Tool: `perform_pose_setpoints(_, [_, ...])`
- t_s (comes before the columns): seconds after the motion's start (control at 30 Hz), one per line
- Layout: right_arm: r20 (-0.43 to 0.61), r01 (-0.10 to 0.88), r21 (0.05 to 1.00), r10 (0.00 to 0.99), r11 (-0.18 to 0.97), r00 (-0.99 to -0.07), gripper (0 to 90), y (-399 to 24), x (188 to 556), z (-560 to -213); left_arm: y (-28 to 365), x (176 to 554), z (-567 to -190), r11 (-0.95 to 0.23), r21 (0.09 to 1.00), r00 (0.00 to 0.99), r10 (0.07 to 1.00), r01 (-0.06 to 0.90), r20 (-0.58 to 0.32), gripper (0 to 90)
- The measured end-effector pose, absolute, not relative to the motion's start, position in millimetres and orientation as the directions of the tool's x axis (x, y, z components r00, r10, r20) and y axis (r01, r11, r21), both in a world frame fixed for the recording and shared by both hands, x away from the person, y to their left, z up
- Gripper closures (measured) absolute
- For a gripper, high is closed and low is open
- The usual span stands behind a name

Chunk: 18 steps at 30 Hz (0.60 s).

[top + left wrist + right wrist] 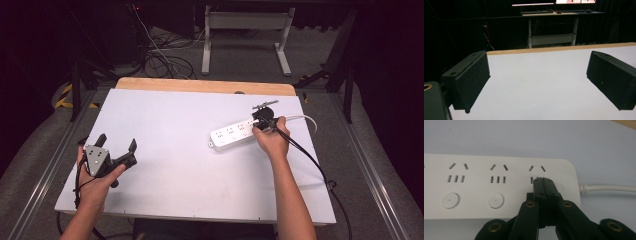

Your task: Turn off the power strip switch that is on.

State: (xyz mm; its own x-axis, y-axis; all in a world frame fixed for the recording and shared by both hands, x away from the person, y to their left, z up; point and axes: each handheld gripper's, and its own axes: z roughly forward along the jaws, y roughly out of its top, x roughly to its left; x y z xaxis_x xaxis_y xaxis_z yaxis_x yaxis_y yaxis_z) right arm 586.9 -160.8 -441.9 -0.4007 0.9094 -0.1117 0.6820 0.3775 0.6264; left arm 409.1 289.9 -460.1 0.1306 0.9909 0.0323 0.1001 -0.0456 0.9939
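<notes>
Left gripper point(118, 143): black body, grey three-cornered plate on top, black cable trailing; flat rough-textured black jaw pads, small screw holes. Right gripper point(544, 185): black jaws, black linkage arms with brass-coloured rivets, black cable. Forearms bare, no sleeves.

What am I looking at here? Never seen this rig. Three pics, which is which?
No robot: a person holds a two-jaw gripper in each hand at a white table. The high view looks down from above; the other two come from cameras riding on each gripper. The left gripper hovers near the table's left edge, jaws wide apart, nothing between them. The right gripper has its jaws closed together, tips over the white power strip, about where the end socket's round button would be; whether it presses I cannot tell. The strip's white cable trails off.
</notes>
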Motion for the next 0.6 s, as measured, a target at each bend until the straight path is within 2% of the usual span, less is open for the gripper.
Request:
perform_pose_setpoints(0.13, [-0.094,0.673,0.635,0.903,0.379,-0.419,89.4,-163.6,588.6,-441.2,289.6,409.5,-460.2,-0.043,0.994,0.133,0.991,0.102,0.029,5.2])
perform_pose_setpoints(0.23, [-0.080,0.618,0.704,0.904,0.350,-0.420,90.0,-167.4,583.8,-431.6,289.9,409.8,-460.4,-0.043,0.994,0.131,0.991,0.104,0.029,5.3])
perform_pose_setpoints(0.37, [-0.055,0.583,0.747,0.904,0.318,-0.423,90.0,-174.6,577.8,-418.2,290.1,408.4,-459.9,-0.037,0.994,0.128,0.992,0.101,0.024,5.3])
perform_pose_setpoints(0.6, [-0.017,0.451,0.855,0.884,0.255,-0.467,90.0,-202.0,546.9,-387.8,292.6,406.0,-459.6,-0.035,0.994,0.117,0.993,0.100,0.023,5.3])
